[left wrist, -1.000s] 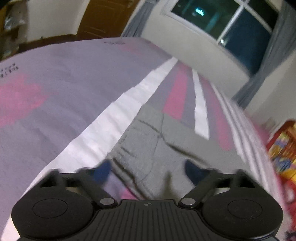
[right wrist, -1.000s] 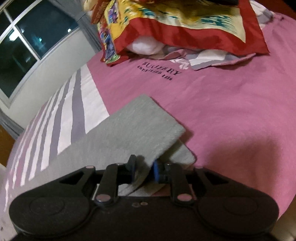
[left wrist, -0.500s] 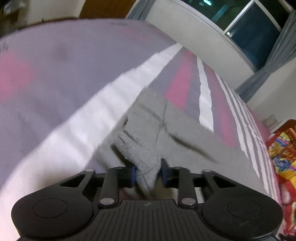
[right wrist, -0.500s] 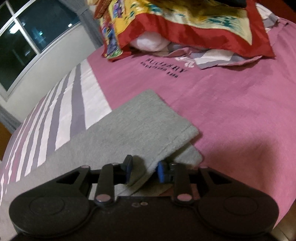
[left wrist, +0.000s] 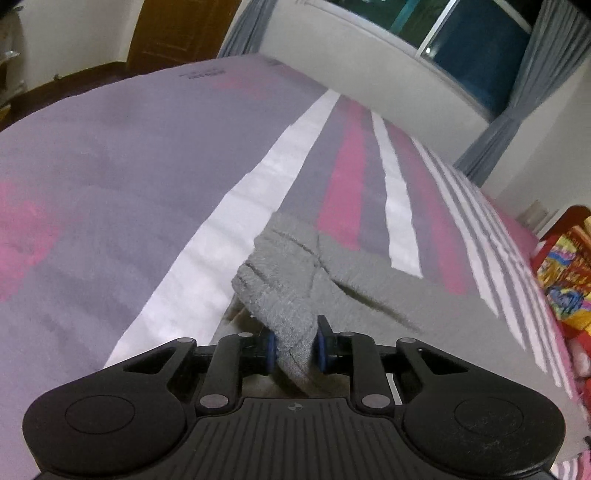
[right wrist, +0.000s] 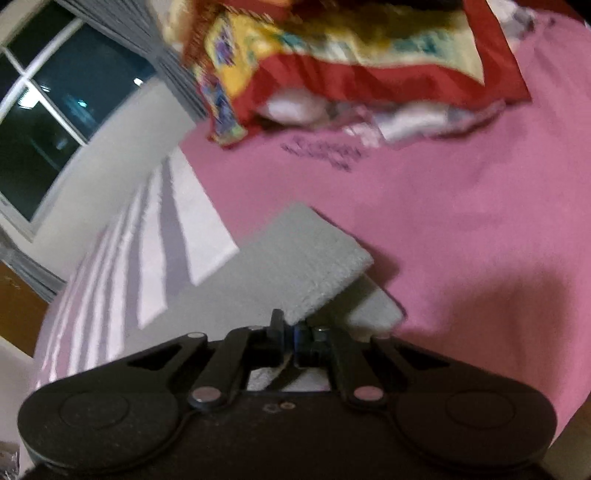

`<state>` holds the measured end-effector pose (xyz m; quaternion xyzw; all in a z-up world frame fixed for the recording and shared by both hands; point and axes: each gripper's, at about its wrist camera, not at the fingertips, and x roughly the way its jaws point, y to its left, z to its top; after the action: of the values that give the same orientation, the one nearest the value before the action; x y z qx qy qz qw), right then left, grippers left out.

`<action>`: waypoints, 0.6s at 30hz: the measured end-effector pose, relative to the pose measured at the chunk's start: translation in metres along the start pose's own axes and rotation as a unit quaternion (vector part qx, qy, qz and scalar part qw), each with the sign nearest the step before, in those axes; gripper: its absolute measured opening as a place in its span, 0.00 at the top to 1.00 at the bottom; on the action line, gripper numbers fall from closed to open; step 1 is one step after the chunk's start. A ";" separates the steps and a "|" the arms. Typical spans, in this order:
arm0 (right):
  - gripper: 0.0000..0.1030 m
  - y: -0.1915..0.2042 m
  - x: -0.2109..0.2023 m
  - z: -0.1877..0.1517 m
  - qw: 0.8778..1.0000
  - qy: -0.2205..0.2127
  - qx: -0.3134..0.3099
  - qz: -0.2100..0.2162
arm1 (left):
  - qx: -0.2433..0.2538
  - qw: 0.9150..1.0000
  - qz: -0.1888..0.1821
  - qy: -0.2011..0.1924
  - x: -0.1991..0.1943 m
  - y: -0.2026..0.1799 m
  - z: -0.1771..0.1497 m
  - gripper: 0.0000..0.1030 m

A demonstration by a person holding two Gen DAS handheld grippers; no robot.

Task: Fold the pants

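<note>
Since a second ago both grippers have closed: our left gripper (left wrist: 293, 345) now pinches the waist end of the grey knitted pants (left wrist: 354, 295), our right gripper (right wrist: 290, 338) pinches a leg hem, lifting it off the striped pink bedspread (left wrist: 110, 192) near the bed's side edge. The thin hem may slip if we pull unevenly.

Grey pants (left wrist: 369, 295): one pair, on the bed.
Grippers: two, the left gripper (left wrist: 293, 349) and the right gripper (right wrist: 290, 338).
Striped bedspread (left wrist: 147, 166): one.
Red-bordered patterned cushion (right wrist: 332, 55): one.
Window (right wrist: 48, 110): one.
Grey curtains: two in the left wrist view (left wrist: 517, 110).
Wooden door (left wrist: 177, 33): one.
</note>
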<state>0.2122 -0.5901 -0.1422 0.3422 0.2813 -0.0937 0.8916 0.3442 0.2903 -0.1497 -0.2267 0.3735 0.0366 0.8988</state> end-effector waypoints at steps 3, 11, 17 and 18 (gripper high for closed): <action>0.96 -0.014 0.020 -0.005 0.999 0.039 0.006 -0.032 | 0.019 0.999 0.028 0.025 0.016 -0.002 -0.006 0.79; 0.73 -0.005 -0.027 -0.003 0.996 -0.048 -0.024 -0.068 | 0.054 0.995 0.082 -0.020 -0.032 -0.016 -0.024 0.45; 0.76 0.083 -0.008 -0.032 0.984 -0.003 -0.174 0.029 | 0.113 0.991 0.018 -0.069 -0.044 -0.084 -0.041 0.28; 0.76 0.110 0.004 -0.042 0.978 0.013 -0.199 0.058 | 0.126 0.990 -0.009 -0.059 -0.031 -0.105 -0.042 0.23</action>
<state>0.2370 -0.4799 -0.1089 0.1750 0.2854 0.0201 0.9421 0.3194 0.1809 -0.1144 -0.1121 0.3195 -0.0052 0.9409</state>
